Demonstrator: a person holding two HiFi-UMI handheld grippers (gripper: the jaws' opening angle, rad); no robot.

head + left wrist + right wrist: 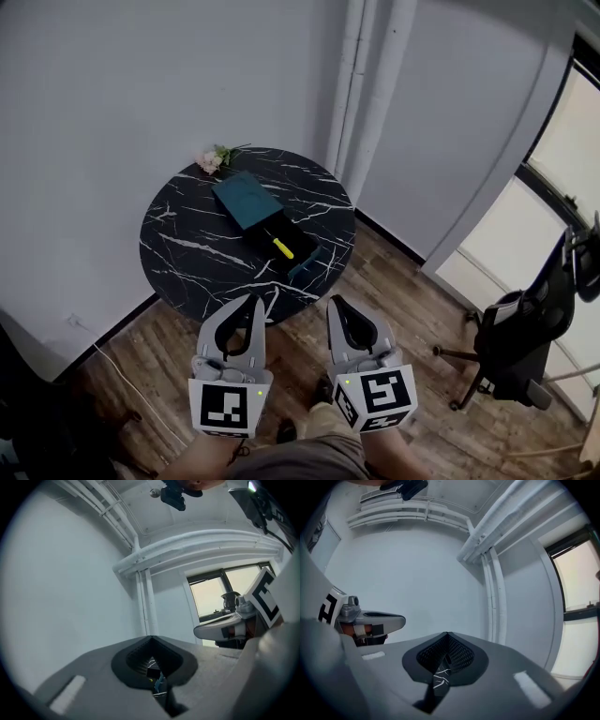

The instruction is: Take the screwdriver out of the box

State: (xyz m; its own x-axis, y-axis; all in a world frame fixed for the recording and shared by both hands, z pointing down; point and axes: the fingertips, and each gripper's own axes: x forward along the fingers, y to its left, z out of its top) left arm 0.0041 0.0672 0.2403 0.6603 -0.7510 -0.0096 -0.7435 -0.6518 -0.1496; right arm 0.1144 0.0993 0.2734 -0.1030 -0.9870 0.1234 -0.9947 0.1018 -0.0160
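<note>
As both hover closed, left tool (253, 303) and right tool (335, 303) point forward.

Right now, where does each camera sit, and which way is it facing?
Head view: on the person's head, looking steeply down at the table and open box; forearms, left gripper and right gripper show.
Left gripper view: on the left gripper, facing along its shut jaws toward wall and window; right gripper shows at right.
Right gripper view: on the right gripper, facing the wall; left gripper shows at left.
Shared: all three show the white pipes.
</note>
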